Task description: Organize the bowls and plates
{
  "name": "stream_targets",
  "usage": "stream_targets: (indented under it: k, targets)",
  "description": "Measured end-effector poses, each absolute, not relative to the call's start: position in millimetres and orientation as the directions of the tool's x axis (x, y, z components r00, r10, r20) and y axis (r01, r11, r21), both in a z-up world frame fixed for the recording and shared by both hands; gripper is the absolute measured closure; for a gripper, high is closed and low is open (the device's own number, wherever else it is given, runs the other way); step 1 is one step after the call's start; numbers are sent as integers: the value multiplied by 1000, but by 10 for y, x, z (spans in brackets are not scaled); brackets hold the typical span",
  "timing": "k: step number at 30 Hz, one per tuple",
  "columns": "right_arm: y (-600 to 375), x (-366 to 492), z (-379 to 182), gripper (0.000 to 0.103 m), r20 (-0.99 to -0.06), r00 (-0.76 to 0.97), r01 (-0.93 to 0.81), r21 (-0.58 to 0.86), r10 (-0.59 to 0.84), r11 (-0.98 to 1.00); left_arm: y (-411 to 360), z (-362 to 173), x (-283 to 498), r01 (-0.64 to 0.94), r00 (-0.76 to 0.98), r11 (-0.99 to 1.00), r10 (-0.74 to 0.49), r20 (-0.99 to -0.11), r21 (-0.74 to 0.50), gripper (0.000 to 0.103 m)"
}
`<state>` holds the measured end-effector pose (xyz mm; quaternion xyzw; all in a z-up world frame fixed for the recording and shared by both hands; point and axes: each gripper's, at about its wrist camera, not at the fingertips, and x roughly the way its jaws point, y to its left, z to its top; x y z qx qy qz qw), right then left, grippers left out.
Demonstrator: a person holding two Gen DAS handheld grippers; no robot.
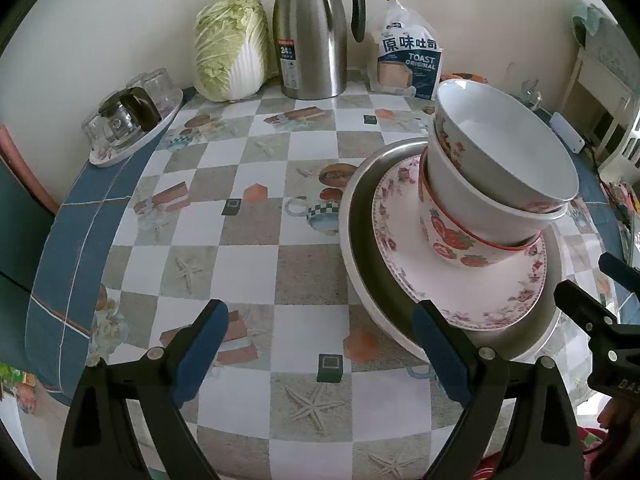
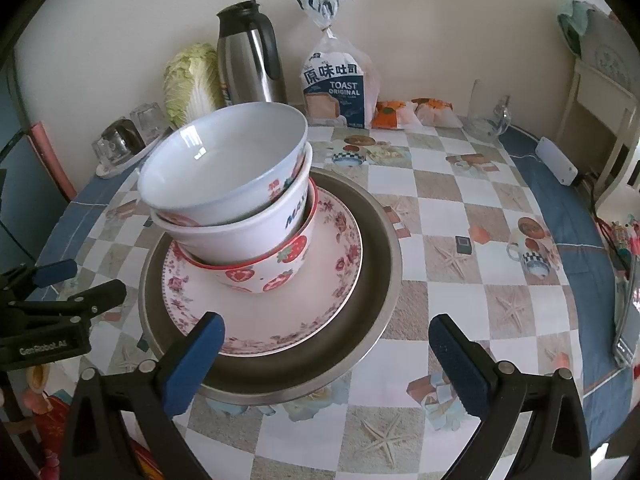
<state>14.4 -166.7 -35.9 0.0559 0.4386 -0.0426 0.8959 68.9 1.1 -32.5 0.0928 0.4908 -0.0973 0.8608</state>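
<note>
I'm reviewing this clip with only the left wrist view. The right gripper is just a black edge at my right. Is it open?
Observer: Yes. The right gripper has its jaws spread wide and empty, at the near rim of the pan.
Operator: The middle bowl looks plain white to me. Is anything printed on it?
Observer: Blue lettering on the side away from you, starting "MA"; the bowl below hides the rest.
Operator: What lies to the right of the toast bag?
Observer: Orange packets, lying by the wall.
</note>
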Motion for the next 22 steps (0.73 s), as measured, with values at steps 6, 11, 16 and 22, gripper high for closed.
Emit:
stream_targets:
  k: [6,11,16,22]
  targets:
    - [-1668,146,-361,0,-791,611,125,62,-28,990,2,-327,685,258,498,964,-78,-863,61,9]
    - [-1673,149,-373,0,-795,606,124,59,-28,991,-1,-335,688,261,494,964,-84,-865,56,9]
    - [-1676,150,-376,0,-796,604,125,59,-29,990,20,-347,700,256,491,965,-86,-867,49,9]
    - [-1680,144,-378,0,-798,603,124,58,-29,991,29,-334,685,264,494,964,-110,-862,29,9]
